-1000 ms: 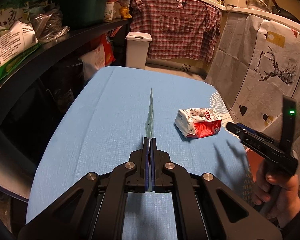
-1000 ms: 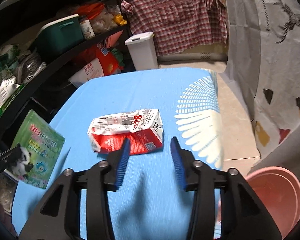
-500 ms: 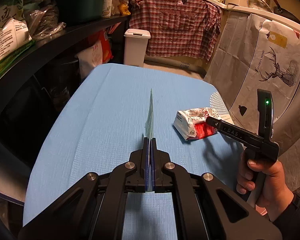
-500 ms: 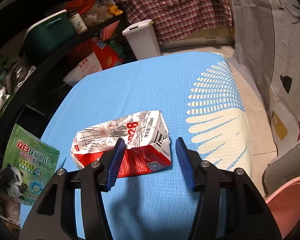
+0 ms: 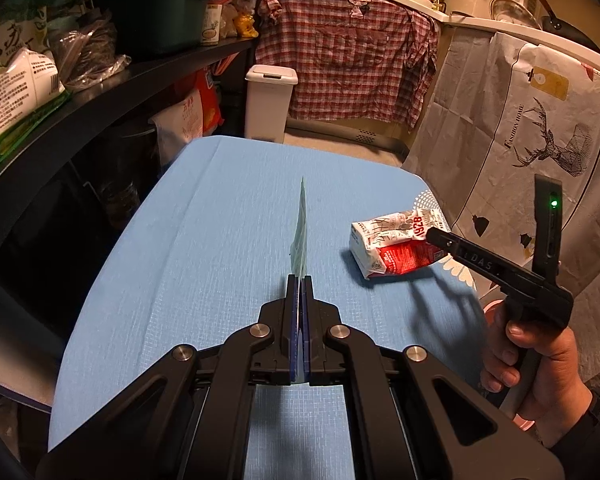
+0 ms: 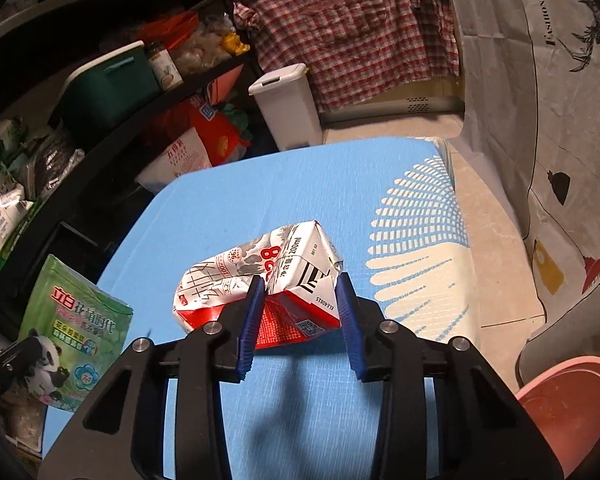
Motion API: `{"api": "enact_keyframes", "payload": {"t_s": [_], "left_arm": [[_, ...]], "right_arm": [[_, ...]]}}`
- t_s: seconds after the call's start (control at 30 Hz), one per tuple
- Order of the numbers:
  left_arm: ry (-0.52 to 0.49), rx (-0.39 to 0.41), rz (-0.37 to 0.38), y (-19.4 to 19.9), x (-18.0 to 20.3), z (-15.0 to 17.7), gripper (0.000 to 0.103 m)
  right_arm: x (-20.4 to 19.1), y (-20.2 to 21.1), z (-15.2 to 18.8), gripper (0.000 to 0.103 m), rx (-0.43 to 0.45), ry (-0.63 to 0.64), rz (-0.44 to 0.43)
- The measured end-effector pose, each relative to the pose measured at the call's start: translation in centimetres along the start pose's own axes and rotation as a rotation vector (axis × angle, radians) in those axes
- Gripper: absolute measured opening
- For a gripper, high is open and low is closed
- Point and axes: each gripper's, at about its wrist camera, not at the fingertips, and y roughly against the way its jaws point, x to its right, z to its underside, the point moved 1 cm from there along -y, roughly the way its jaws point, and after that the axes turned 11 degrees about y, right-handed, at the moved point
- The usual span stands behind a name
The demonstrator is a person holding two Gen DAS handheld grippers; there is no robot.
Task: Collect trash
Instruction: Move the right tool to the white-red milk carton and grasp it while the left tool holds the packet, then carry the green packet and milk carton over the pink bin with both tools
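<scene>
Carton point(image 6: 284, 280), crumpled red-and-white, lies on the blue worktop point(image 6: 228, 208) between the right tongs point(image 6: 300, 316), whose jaws are closing on its near end. Left tongs point(image 5: 299, 320) stay clenched on a green pouch point(image 5: 300, 236), held edge-up.

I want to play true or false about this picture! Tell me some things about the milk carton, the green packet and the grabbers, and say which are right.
1. The left gripper is shut on the green packet. True.
2. The milk carton stands upright. False: it lies crumpled on its side on the blue table.
3. The carton sits between the right gripper's closing jaws. True.
4. The white bin is on the table. False: it stands on the floor beyond it.
5. The carton is blue. False: red and white.
</scene>
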Motion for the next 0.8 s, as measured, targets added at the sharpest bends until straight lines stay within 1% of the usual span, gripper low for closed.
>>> {"api": "enact_keyframes", "payload": {"t_s": [0.23,0.4,0.67,0.8], "left_arm": [[-0.013,0.013,0.016,1.1,0.6,0.1,0.002],[-0.021,0.019,0.046,2.2,1.2,0.3,0.001],[-0.046,0.019,0.086,3.9,2.8,1.3,0.002],[-0.051,0.018,0.099,4.6,3.3,1.8,0.001]], "right_arm": [[0.4,3.7,-0.1,0.037,0.030,-0.031,-0.012],[0.6,7.6,-0.1,0.037,0.057,-0.051,-0.004],[0.8,14.5,2.2,0.037,0.081,-0.054,0.029],[1.0,17.2,3.5,0.037,0.086,-0.049,0.047]]}}
